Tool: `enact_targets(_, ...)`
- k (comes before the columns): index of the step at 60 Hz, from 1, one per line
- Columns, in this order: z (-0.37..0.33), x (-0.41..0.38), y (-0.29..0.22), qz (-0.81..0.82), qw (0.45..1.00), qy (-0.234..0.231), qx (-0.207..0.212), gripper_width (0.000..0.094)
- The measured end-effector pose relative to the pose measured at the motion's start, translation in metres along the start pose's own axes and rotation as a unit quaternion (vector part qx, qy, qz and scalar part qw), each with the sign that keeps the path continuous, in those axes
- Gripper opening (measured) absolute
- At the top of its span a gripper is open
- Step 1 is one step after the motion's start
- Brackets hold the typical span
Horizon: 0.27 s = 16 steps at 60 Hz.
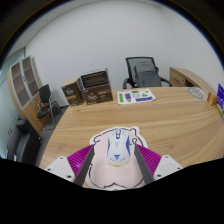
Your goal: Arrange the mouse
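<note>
Nearest my camera sat one white mouse (118,150), resting on a pale mouse pad (112,168) at the six o'clock edge of the wooden bench (120,118). My gripper (114,163) stood open about it: two fingers, one at each side of the mouse, each with a purple pad (76,160), and I saw a small gap at either flank. Farther across the bench, toward one o'clock, lay one green-and-white booklet (136,96). Beyond the far edge I counted two boxes (88,89) at eleven o'clock, one black office chair (145,73) at one o'clock, and one shelf unit (24,82) at ten o'clock.
</note>
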<state>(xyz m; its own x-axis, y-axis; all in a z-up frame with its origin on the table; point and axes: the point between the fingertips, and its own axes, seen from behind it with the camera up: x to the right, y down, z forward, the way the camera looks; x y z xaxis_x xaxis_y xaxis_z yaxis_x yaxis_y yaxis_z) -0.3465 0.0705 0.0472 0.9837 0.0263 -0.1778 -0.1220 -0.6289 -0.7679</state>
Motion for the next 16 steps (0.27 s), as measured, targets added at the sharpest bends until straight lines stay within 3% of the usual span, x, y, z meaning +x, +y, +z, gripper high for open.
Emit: enact_targets(16,-0.145,0.017,0.012,0.008,0.999,-0.031,0.043,0.0834)
